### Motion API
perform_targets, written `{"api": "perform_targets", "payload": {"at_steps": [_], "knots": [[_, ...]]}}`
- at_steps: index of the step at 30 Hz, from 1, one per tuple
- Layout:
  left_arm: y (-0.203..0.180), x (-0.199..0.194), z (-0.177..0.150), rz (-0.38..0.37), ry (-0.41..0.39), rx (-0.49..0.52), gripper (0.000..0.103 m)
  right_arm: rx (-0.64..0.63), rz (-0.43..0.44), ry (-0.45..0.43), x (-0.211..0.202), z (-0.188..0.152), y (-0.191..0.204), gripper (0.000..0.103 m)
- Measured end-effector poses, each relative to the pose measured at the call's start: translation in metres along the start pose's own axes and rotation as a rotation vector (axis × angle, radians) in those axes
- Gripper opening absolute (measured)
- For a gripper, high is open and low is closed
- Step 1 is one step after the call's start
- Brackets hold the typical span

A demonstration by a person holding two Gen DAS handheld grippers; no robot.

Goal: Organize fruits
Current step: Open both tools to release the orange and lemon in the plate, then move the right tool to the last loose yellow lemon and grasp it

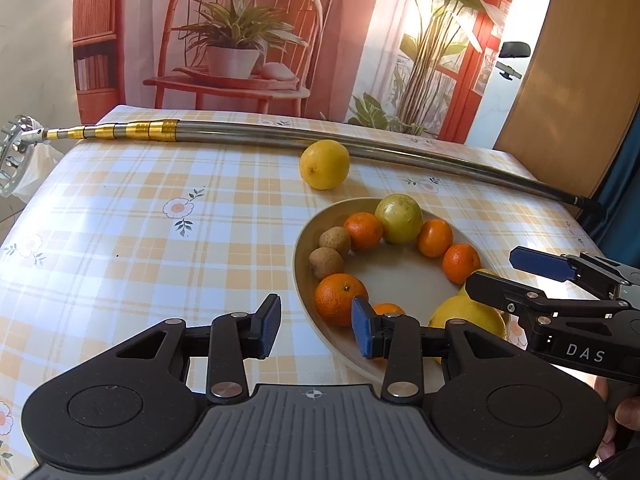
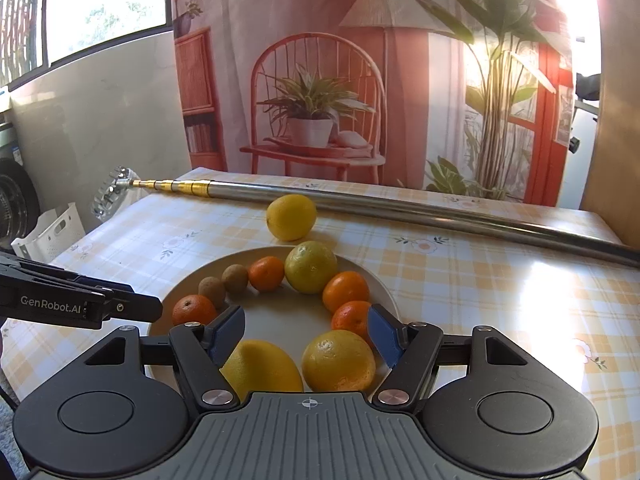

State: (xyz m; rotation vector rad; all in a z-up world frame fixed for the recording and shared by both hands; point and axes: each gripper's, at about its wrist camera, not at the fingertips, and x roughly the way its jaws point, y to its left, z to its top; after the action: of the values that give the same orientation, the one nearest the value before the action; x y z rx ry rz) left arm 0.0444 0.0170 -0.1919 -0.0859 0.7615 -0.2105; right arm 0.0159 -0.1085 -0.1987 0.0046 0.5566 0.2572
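Note:
A beige plate (image 1: 304, 240) (image 2: 192, 276) on the checked tablecloth holds fruit ringed along its rim: several tangerines (image 1: 363, 230) (image 2: 346, 290), two brown kiwis (image 1: 335, 240) (image 2: 235, 278), a green-yellow apple (image 1: 398, 219) (image 2: 310, 266), and a lemon (image 2: 260, 368) and a yellow orange (image 2: 338, 360) at the near edge. A loose lemon (image 1: 324, 164) (image 2: 291, 217) lies on the cloth beyond the plate, beside the pole. My left gripper (image 1: 316, 330) is open over the plate's left rim, empty. My right gripper (image 2: 306, 336) (image 1: 494, 270) is open above the near fruit, empty.
A long telescopic metal pole (image 1: 280, 136) (image 2: 400, 202) with gold rings lies across the back of the table. A printed backdrop (image 2: 360, 80) hangs behind. A white crate (image 2: 52, 232) stands off the table's left. Bare cloth (image 1: 140, 240) spreads left of the plate.

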Motion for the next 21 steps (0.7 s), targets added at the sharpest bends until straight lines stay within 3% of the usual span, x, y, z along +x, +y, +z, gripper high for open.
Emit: {"api": "perform_targets", "payload": {"at_steps": [5,10,21], "knots": [[0.011,-0.012,0.022,0.044,-0.048,0.005,0.046,-0.013,-0.031,-0.047,-0.008,0.011,-0.010,0.066],[0.029,-0.028,0.053,0.060,-0.113,-0.034,0.051,0.075,-0.056,-0.078,-0.012,0.026,-0.037,0.067],[0.033,-0.016,0.082,0.039,-0.123,-0.035,0.051,0.130,-0.054,-0.095,0.011,0.052,-0.061,0.067]]}}
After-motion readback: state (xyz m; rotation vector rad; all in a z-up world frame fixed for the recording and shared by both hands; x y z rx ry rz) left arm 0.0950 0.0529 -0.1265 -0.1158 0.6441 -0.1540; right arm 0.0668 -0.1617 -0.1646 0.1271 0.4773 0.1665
